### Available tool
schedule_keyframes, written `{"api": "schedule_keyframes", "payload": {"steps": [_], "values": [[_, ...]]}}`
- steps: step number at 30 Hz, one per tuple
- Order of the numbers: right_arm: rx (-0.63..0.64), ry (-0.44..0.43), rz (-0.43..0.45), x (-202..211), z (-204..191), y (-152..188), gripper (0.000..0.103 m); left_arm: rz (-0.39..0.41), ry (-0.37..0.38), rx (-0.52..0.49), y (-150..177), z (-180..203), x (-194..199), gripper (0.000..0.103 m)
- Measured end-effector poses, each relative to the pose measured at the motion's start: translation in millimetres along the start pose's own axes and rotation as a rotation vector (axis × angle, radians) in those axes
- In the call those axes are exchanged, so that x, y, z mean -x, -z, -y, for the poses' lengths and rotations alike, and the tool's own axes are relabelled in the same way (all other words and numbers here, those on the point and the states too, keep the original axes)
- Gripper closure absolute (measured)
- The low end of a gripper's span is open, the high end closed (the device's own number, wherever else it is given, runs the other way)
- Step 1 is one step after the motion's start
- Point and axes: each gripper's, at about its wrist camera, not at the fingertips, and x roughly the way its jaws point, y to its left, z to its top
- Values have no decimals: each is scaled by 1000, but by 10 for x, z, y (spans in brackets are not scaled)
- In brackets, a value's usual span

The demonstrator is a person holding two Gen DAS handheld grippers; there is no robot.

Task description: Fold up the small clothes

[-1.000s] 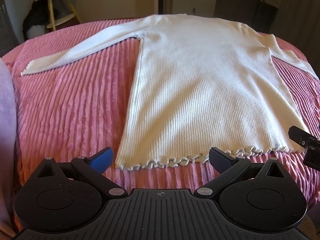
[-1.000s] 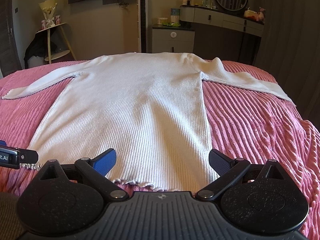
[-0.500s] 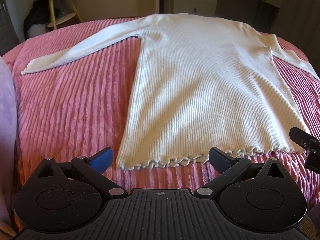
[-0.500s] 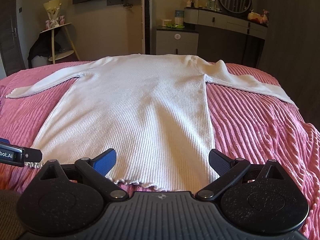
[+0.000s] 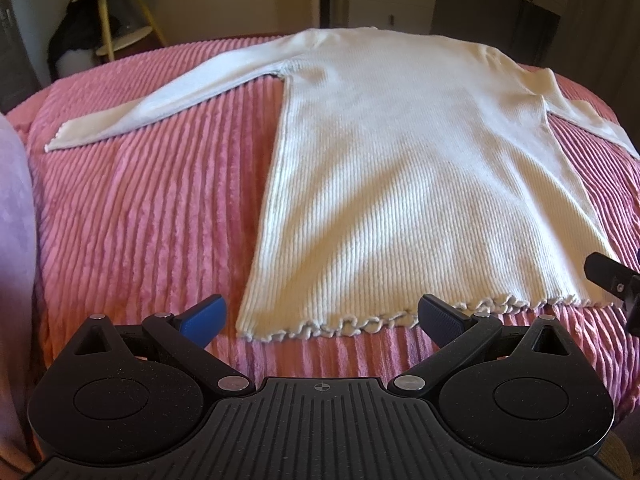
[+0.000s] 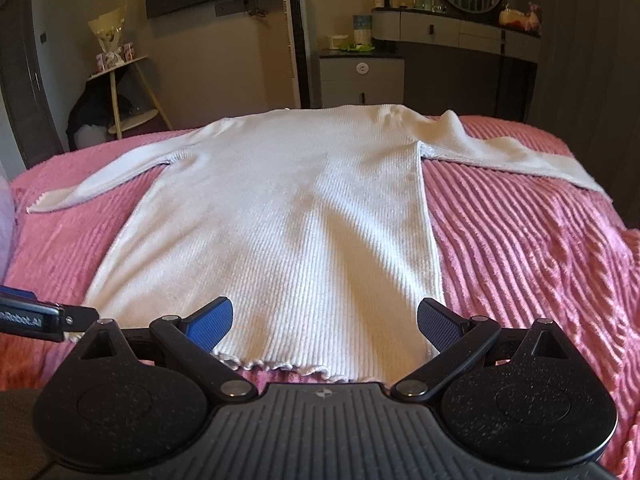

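Observation:
A white ribbed long-sleeved sweater lies flat on a pink ribbed bedspread, sleeves spread out, ruffled hem nearest me. It also shows in the right wrist view. My left gripper is open and empty, hovering just before the hem's left corner. My right gripper is open and empty above the hem's right part. The right gripper's tip shows at the right edge of the left wrist view; the left gripper's tip shows at the left edge of the right wrist view.
The pink bedspread falls away at the right edge. A lilac cushion sits at the left. Beyond the bed stand a small side table, a white cabinet and a dark dresser with a mirror.
Both grippers have drifted slightly; the right wrist view has tilted up and moved a little over the hem. The sweater has not moved.

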Motion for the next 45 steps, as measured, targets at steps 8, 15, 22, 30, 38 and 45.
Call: {"api": "schedule_keyframes", "payload": {"steps": [8,15,22,30,38,45], "values": [[-187,-96,-13,-23,413,-212,19,85,-59,11,-172,-52,-31,0],[-467,-53,59,-244,1484,-589,33,195,-24,95,-658,-62,-253,0],[-845,15,159,-813,2922,-797,53,274,-57,188,-962,48,-753,0],[-1021,182,236,-1627,3846,-965,57,339,-123,281,-888,-64,-984,0],[-1184,185,278,-2014,4225,-906,96,346,-108,323,-894,-152,-1040,0],[-539,335,442,-1450,3093,-1723,97,370,-85,316,-889,-111,-955,0]]}}
